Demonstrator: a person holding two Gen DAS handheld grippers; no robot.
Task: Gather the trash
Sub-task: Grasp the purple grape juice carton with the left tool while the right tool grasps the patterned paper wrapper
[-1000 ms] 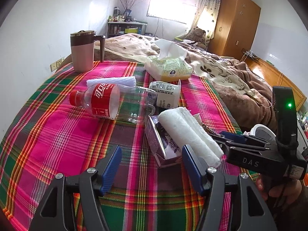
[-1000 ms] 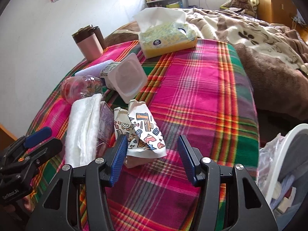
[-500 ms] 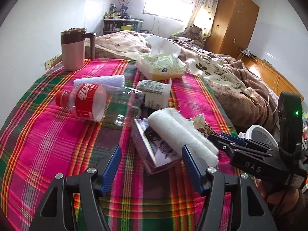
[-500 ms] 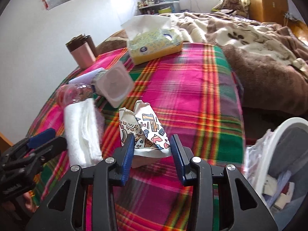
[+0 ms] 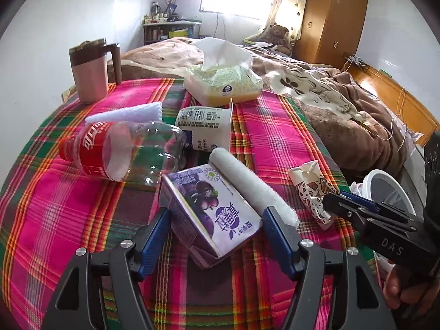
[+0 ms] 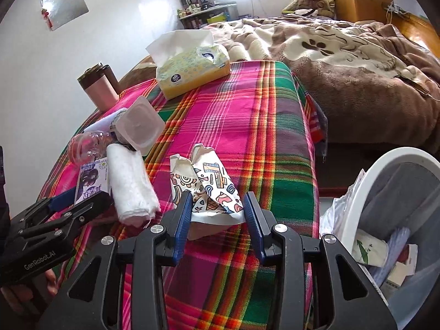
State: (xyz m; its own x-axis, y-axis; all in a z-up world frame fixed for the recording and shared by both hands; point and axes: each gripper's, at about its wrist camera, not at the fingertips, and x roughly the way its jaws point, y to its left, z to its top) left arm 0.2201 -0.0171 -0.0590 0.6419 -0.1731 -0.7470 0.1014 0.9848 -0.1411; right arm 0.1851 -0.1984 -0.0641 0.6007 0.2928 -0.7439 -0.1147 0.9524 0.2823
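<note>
Plaid tablecloth (image 6: 242,104) beside bed (image 6: 357,63); right tool (image 6: 217,214) pinches paper cup (image 6: 209,189), left tool (image 5: 217,228) opening around carton (image 5: 211,206)

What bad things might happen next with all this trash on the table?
The white rolled towel leans on the purple carton, so lifting the carton with the opening left gripper may roll it away. The crumpled paper cup in the right gripper could squash and slip before reaching the bin.

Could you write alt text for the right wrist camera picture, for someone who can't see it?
The right gripper straddles a crumpled patterned paper wrapper on a pink plaid tablecloth; a partly filled trash bin waits at right.
</note>
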